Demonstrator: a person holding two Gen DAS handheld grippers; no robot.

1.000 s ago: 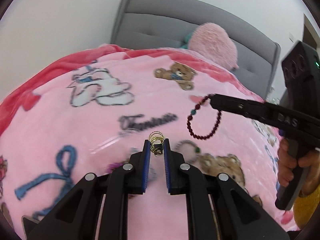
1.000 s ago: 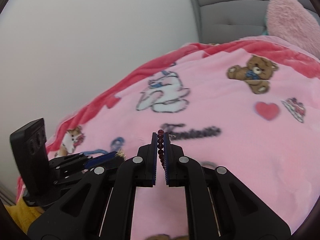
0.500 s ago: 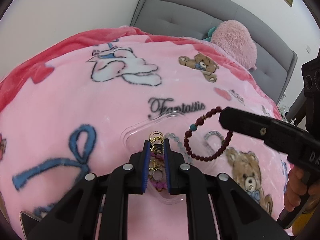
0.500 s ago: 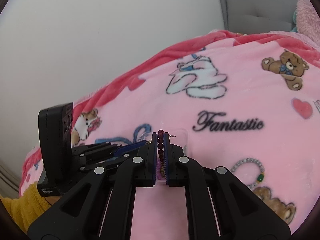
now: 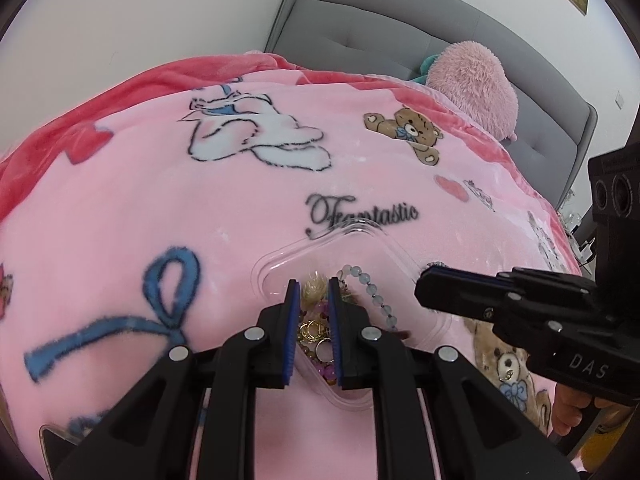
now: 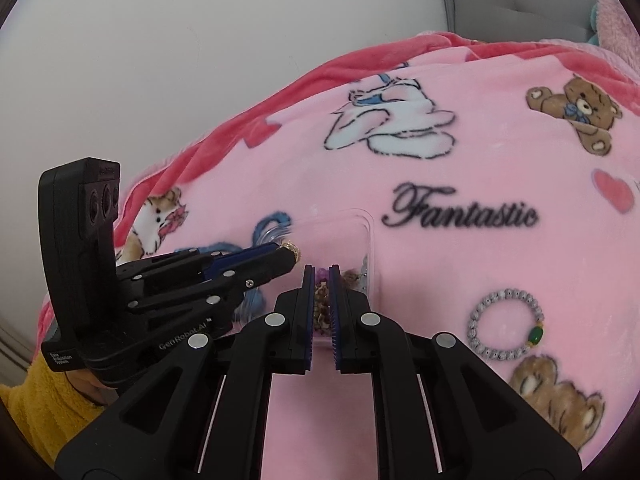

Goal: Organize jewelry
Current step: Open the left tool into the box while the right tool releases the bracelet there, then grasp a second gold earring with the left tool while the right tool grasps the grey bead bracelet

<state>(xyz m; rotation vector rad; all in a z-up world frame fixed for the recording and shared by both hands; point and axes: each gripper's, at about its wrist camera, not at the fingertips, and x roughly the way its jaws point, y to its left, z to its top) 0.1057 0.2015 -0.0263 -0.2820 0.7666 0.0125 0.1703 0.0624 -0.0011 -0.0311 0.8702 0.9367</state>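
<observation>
A clear plastic box (image 5: 360, 236) lies on the pink blanket and holds gold rings (image 5: 314, 330), purple beads and a pale bead bracelet (image 5: 370, 288). My left gripper (image 5: 314, 286) hovers over the box, jaws slightly apart, with a blurred gold piece (image 5: 314, 283) at its tips; whether they pinch it is unclear. My right gripper (image 6: 321, 270) is open over the same box (image 6: 362, 220), nothing held. It shows in the left wrist view (image 5: 424, 288). The left gripper (image 6: 294, 254) shows in the right wrist view, gold piece at its tip.
A grey bead bracelet with a green bead (image 6: 506, 326) lies on the blanket right of the box. A pink plush pillow (image 5: 472, 84) and a grey headboard (image 5: 380, 28) stand at the far end. A white wall (image 6: 180, 60) runs along the left.
Both grippers came down over the clear box. The dark red bead bracelet has left the right gripper, whose jaws have parted. The left jaws have opened slightly.
</observation>
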